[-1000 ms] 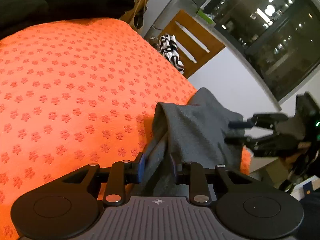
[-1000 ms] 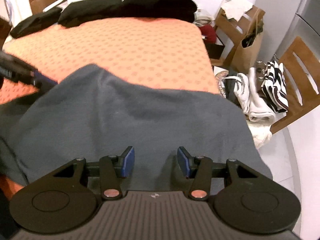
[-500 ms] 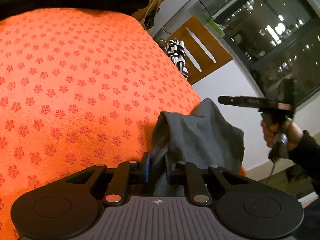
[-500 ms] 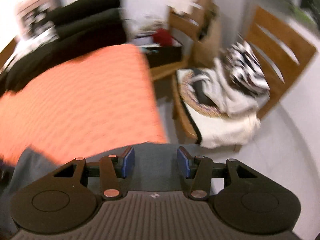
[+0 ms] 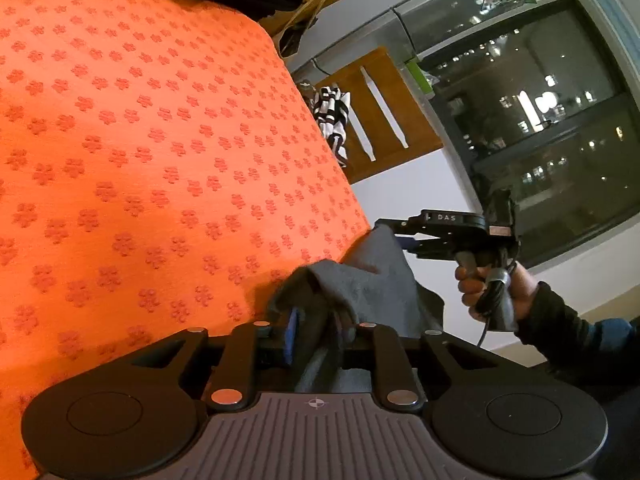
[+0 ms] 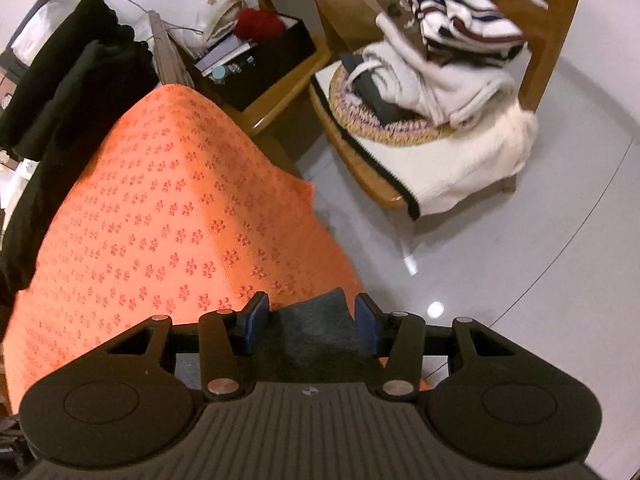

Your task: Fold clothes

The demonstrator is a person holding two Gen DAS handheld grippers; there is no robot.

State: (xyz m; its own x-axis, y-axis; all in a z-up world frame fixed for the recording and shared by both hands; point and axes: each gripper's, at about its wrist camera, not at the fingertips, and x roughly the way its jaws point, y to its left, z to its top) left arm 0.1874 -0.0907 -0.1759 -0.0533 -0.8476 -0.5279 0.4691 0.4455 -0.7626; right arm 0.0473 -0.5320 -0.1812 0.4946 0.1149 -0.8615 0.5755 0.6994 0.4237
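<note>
Since the earlier frames, most of the soft dark grey knit garment point(image 5: 360, 288) has been drawn off the orange flower-patterned table cover point(image 5: 140, 140); now only a bunched corner is seen at the cover's near right edge, the rest hanging below or hidden behind the grippers.

One fold of it is pinched between the blue-padded fingers of the left gripper point(image 5: 316, 334), jaws narrowed onto the cloth, likely to anchor that corner while the other end is taken up.

Right gripper point(image 6: 311, 318): jaws wide, a grey flap point(image 6: 316, 328) lying between the pads but not clamped, so it looks positioned for a grab at a second corner. In the left view it is seen just beside the cloth's far edge, held by a hand point(image 5: 492, 288) in a dark sleeve.

Judgement: two-corner hold is being set up so the garment can be lifted and spread; the fold stage itself cannot be settled.

Surroundings: stacked black clothes point(image 6: 68, 64) at the cover's far end, striped and white garments point(image 6: 452, 52) piled on a wooden chair point(image 6: 556, 20) well apart.
</note>
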